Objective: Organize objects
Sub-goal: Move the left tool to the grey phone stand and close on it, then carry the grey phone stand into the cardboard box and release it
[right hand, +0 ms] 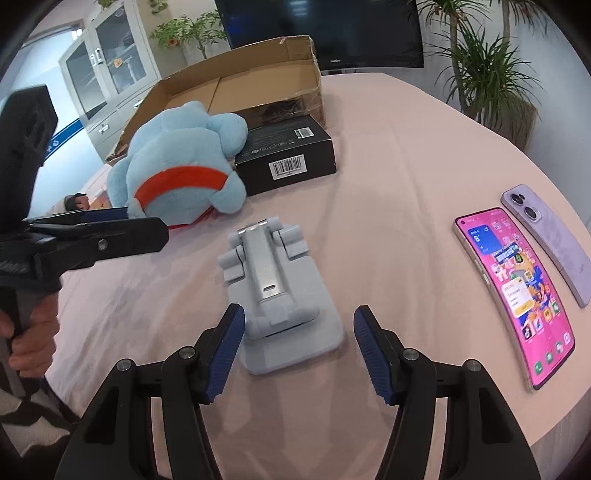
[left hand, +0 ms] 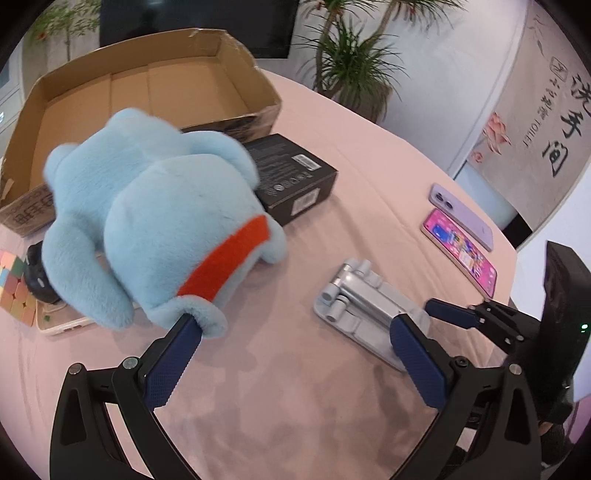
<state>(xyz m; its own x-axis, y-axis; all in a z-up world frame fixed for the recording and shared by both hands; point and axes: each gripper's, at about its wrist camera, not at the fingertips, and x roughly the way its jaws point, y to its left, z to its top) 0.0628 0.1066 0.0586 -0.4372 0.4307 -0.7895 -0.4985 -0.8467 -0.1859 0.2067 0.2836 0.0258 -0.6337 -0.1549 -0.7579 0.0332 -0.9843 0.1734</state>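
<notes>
Pink cloth covers the round desk (right hand: 388, 155), behind which potted plants (right hand: 484, 74) and a dark screen (right hand: 321, 29) are seen against a white wall. An open cardboard box (left hand: 155, 92) is set at the far side of the desk, and a black carton (right hand: 291, 155) lies just in front of it. A blue plush toy (left hand: 155, 221) with an orange band is seen leaning against the carton, on its left. The left gripper (left hand: 295, 332) is held with its fingers (left hand: 173, 358) well apart; one pad is touching a lower edge of the plush, while the other is over the grey phone stand. It cannot be told that the toy is gripped. The folded grey phone stand (right hand: 273, 280) lies flat near the middle of the desk. The right gripper (right hand: 299, 354) is held low over the stand's near end, its fingers (right hand: 225, 350) apart on either side of the base, without clear contact. Two phones are laid side by side at the right: one with a lit pink screen (right hand: 517, 295), one lilac and face down (right hand: 550, 236). A colour cube (left hand: 14, 288) is seen at the left edge.
</notes>
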